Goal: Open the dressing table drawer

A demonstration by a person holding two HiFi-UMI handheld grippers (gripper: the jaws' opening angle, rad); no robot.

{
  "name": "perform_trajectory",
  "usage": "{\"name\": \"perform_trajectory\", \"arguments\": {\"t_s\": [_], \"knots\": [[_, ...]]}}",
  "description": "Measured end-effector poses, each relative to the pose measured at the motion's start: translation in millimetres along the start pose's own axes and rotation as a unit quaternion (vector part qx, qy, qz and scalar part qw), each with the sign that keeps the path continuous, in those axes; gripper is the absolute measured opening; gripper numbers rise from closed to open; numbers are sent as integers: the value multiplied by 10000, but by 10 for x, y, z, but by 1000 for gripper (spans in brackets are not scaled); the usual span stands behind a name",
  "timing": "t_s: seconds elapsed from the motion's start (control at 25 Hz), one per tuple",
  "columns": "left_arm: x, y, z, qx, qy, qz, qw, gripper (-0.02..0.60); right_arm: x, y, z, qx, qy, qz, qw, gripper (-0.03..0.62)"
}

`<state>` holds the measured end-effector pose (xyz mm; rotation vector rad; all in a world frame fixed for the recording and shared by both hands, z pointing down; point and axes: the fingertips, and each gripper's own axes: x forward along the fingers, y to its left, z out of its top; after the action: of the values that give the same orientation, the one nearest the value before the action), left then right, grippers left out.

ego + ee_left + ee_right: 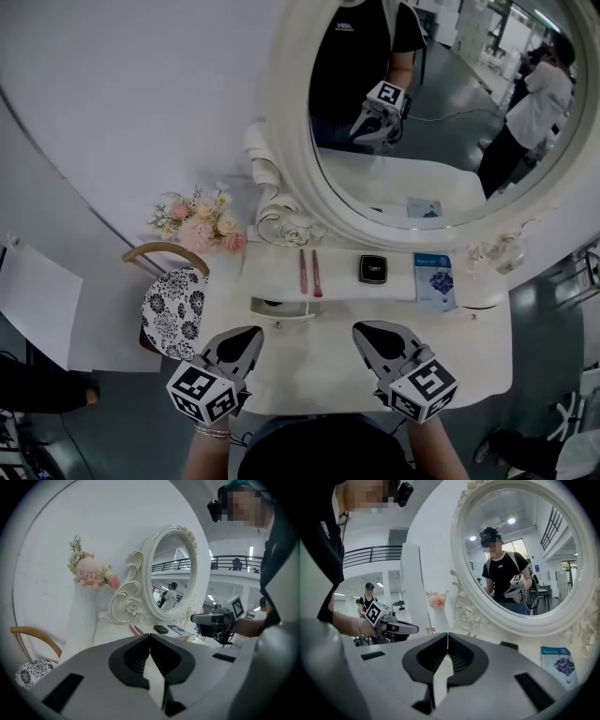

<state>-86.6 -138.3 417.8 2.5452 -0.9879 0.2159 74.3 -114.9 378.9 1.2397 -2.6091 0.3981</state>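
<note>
The white dressing table (319,367) stands below me under an oval mirror (441,112). A small drawer (281,308) under its raised shelf, left of centre, sticks out a little and shows a dark gap. My left gripper (246,336) hovers over the tabletop just below and left of that drawer. It is shut with nothing in it, and its jaws meet at the tip in the left gripper view (150,634). My right gripper (361,330) hangs to the right of the drawer, also shut and empty (448,633). Neither gripper touches the drawer.
On the shelf lie two pink sticks (309,272), a black compact (373,269) and a blue booklet (434,278). A vase of pink flowers (199,223) stands at the left. A chair with a patterned cushion (173,314) sits left of the table.
</note>
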Motion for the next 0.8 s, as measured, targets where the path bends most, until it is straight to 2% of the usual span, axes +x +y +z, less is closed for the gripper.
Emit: {"name": "perform_trajectory", "arguments": {"t_s": [0.36,0.8], "knots": [[-30,-97,244,335,-176,-7,9993,18,-118,-115,127,-79,-160,-231,9996,18],[-119,-100,524,567,-340,168,9977,18,-171,-163,397,-122,-388,-152,9991,18]]}}
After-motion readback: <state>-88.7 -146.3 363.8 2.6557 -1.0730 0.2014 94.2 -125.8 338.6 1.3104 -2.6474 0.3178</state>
